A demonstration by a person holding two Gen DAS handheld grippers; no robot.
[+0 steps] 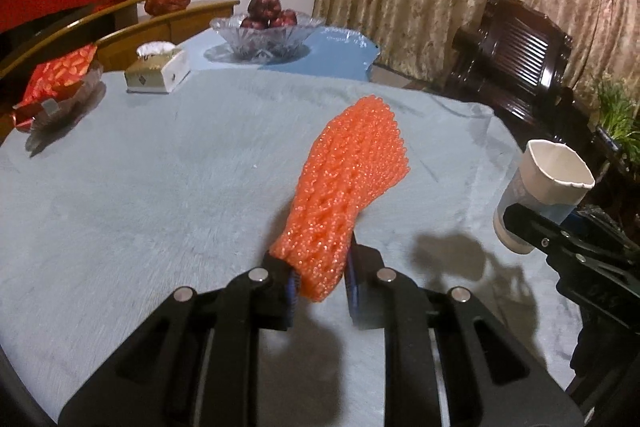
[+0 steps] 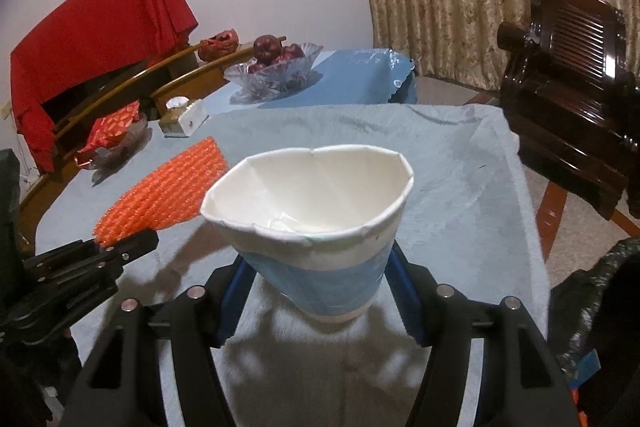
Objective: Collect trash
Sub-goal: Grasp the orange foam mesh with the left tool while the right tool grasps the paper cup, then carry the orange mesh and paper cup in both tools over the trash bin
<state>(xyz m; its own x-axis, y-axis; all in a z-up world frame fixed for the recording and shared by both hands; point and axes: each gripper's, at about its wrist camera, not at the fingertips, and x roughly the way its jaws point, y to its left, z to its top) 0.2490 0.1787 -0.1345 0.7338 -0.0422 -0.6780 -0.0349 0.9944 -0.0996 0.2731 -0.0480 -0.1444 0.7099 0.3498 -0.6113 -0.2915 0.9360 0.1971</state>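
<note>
The left gripper (image 1: 320, 281) was closed on the lower end of an orange foam net (image 1: 352, 183), whose free end stood out toward twelve o'clock, clear of the table (image 1: 140, 195) in the left wrist view. The right gripper (image 2: 320, 297) was closed about a crumpled paper cup (image 2: 316, 231), its jaws standing fairly wide with a pad pressed against each side of the cup's blue band; in the left wrist view the same cup (image 1: 540, 183) was seen at three o'clock, also lifted off the cloth. Both pieces of trash were therefore judged to be in hand and raised. A black bag (image 2: 588, 311) was glimpsed at about four o'clock in the right wrist view and was taken, as a guess, to be the destination. Several risks were judged from here. The net was pinched only at one end, so it could be pulled out by its own springiness or snagged if swung quickly. The cup was already dented at the rim, so a tighter squeeze might crush it further and let it slide out, while a looser one might drop it. Whether liquid remained inside could not be told; if so, tilting would spill it on the cloth. The two grippers were near each other, so a collision during the carry was possible. The fruit bowl (image 1: 266, 37) at twelve o'clock and the tissue box (image 1: 158, 69) at ten o'clock lay well apart from both.
</note>
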